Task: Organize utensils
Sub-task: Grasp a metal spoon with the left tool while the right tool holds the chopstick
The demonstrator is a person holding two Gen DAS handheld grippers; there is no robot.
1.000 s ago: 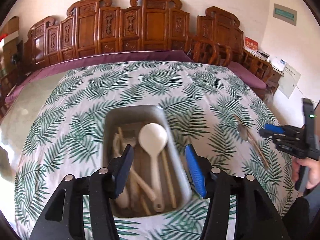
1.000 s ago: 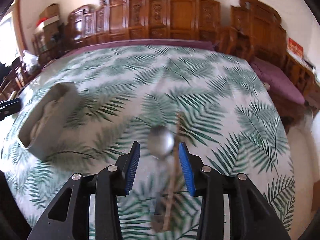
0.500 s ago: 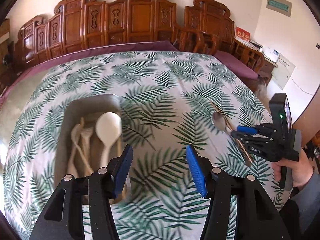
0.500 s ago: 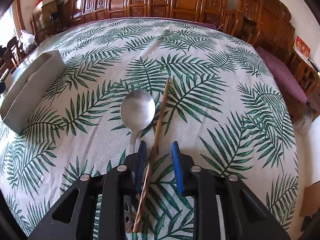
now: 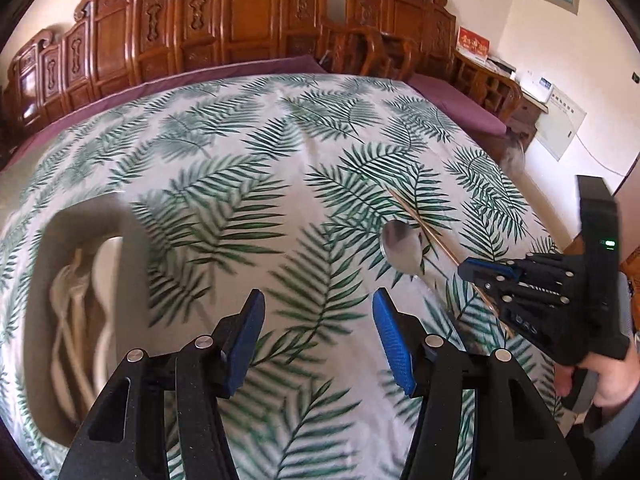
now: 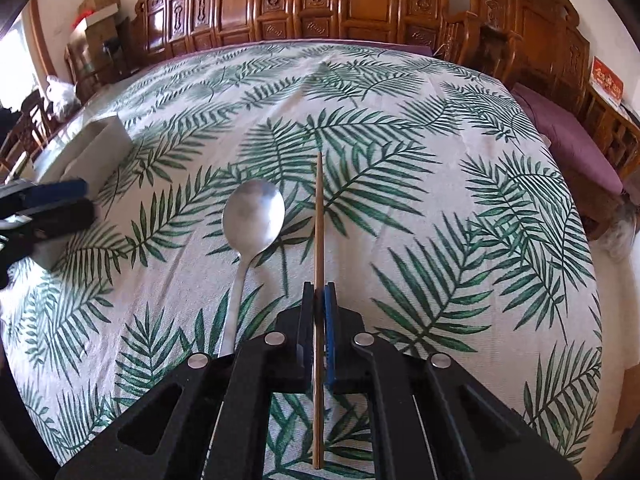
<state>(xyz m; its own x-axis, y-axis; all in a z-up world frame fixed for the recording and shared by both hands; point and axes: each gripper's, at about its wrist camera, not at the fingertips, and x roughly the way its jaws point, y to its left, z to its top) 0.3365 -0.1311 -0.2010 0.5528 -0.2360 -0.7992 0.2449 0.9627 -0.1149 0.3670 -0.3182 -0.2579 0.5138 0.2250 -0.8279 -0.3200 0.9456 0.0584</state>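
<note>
A wooden chopstick [image 6: 319, 216] points away from me on the leaf-print tablecloth, and my right gripper [image 6: 319, 292] is shut on its middle. Just left of it lies a metal spoon [image 6: 253, 216], bowl up. In the left wrist view the same spoon [image 5: 401, 245] and chopstick [image 5: 424, 226] lie to the right, with the right gripper [image 5: 470, 270] clamped on the stick. My left gripper [image 5: 318, 332] hangs open over bare cloth, nothing between its blue pads. The grey utensil tray [image 5: 44, 248] at far left holds several pale spoons and sticks.
The tray's white end [image 6: 105, 138] shows at the left of the right wrist view, with the left gripper's blue fingers [image 6: 52, 192] in front of it. Carved wooden chairs [image 5: 256, 20] ring the table's far side. A hand [image 5: 604, 376] holds the right gripper's handle.
My right gripper closed on the chopstick beside the spoon. My left gripper swung right, away from above the tray, toward the spoon and chopstick; the tray slid to the picture's left edge.
</note>
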